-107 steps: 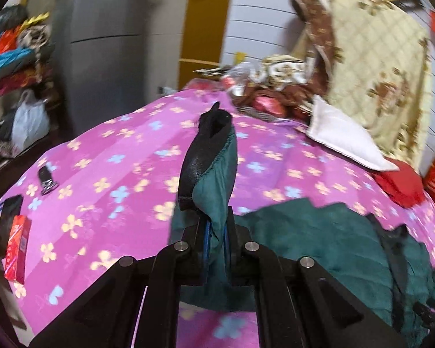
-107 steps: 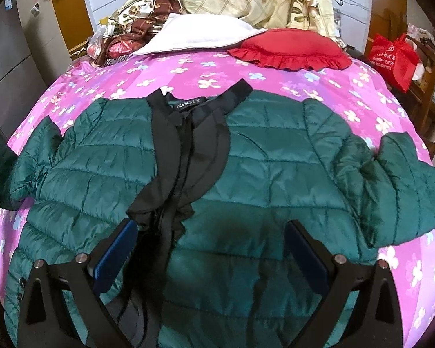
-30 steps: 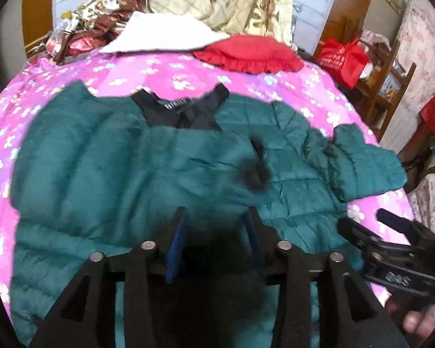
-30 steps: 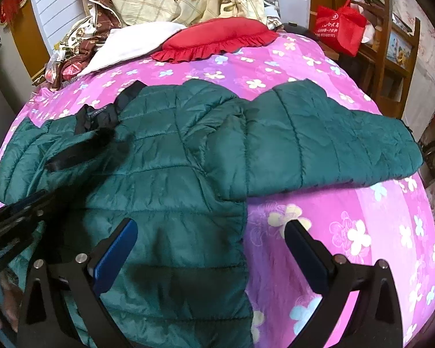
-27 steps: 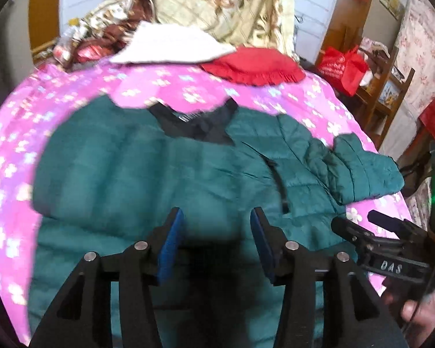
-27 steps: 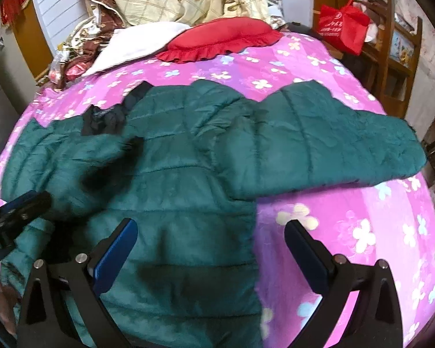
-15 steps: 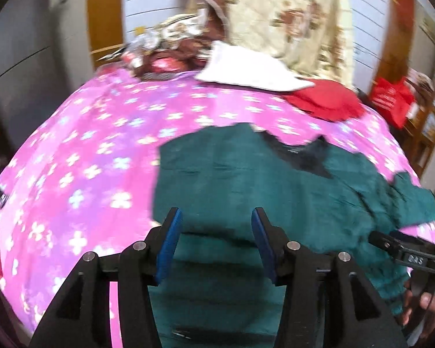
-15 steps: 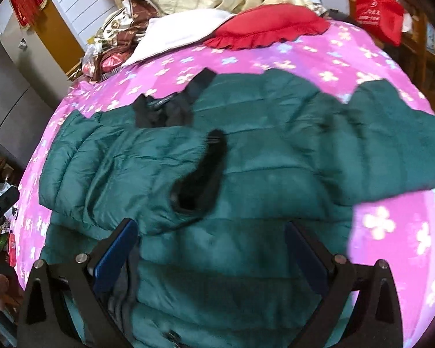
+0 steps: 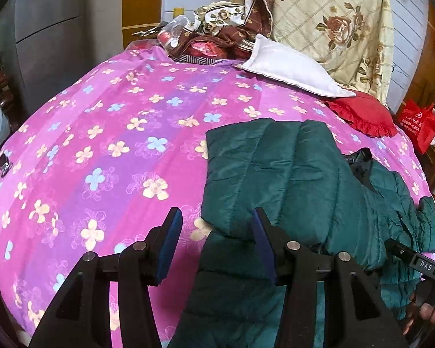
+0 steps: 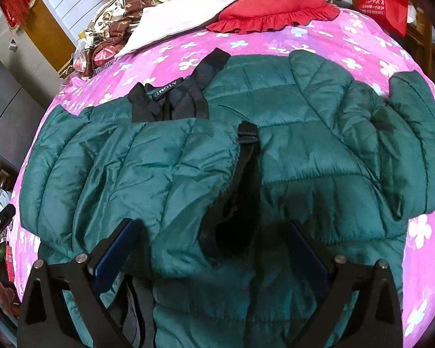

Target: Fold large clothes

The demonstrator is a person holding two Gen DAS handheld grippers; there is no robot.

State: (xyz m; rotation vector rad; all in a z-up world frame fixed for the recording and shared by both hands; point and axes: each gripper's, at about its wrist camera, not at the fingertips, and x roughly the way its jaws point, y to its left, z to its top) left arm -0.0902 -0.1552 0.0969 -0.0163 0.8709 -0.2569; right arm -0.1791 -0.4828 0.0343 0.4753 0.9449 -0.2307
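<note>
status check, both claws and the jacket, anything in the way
Left claw open, empty, at jacket's edge. Right claw open, empty, over green jacket. One sleeve folded across front, other sleeve still out. Nothing blocking.

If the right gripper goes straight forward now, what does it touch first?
Most likely the folded-over sleeve of the green jacket, lying just ahead of the open right gripper; depth is unclear.

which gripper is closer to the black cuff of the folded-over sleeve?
Right. The right gripper hangs open directly over the black cuff; the left gripper, also open, sits at the jacket's outer folded edge.
</note>
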